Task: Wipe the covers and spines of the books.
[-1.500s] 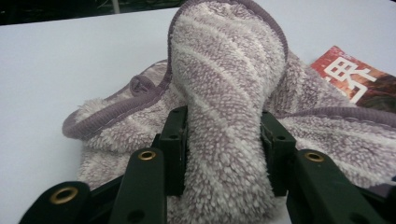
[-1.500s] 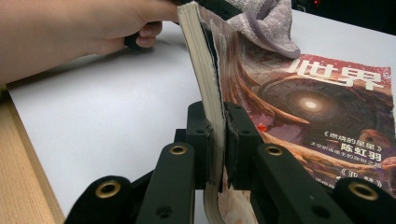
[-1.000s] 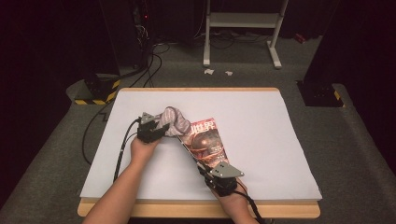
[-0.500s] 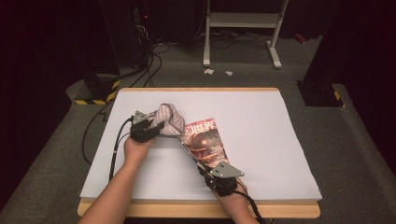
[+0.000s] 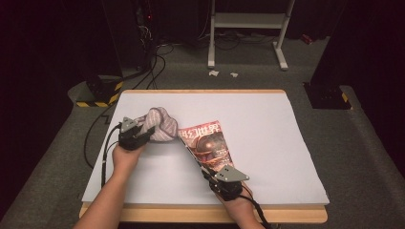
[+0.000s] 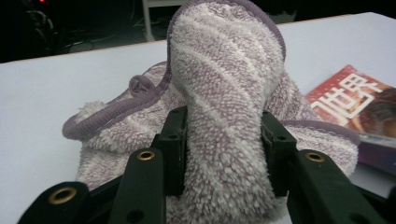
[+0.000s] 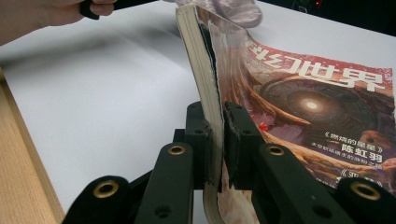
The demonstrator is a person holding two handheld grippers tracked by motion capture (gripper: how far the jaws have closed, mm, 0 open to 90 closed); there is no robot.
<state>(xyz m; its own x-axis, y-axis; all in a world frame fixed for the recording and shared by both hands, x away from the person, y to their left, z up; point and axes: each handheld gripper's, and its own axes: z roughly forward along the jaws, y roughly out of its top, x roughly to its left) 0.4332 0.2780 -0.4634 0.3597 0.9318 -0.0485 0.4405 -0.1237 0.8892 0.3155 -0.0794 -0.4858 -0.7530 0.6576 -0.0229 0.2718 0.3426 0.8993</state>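
A fluffy lilac towel (image 6: 224, 121), striped in white with a stitched purple hem, sits bunched on the white-topped table (image 5: 267, 109), touching the magazine's far corner. The left hand-held gripper (image 5: 139, 135) is clamped on a thick fold of it. The right hand-held gripper (image 7: 215, 140) pinches the spine edge of a glossy magazine (image 7: 308, 107), tilting that side off the table. The right gripper view shows its cream page edges; the high view shows the table's wooden rim.

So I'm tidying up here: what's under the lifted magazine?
Under the magazine, tilted up by the right tool, bare white table shows. The far corner is hidden by the purple towel.
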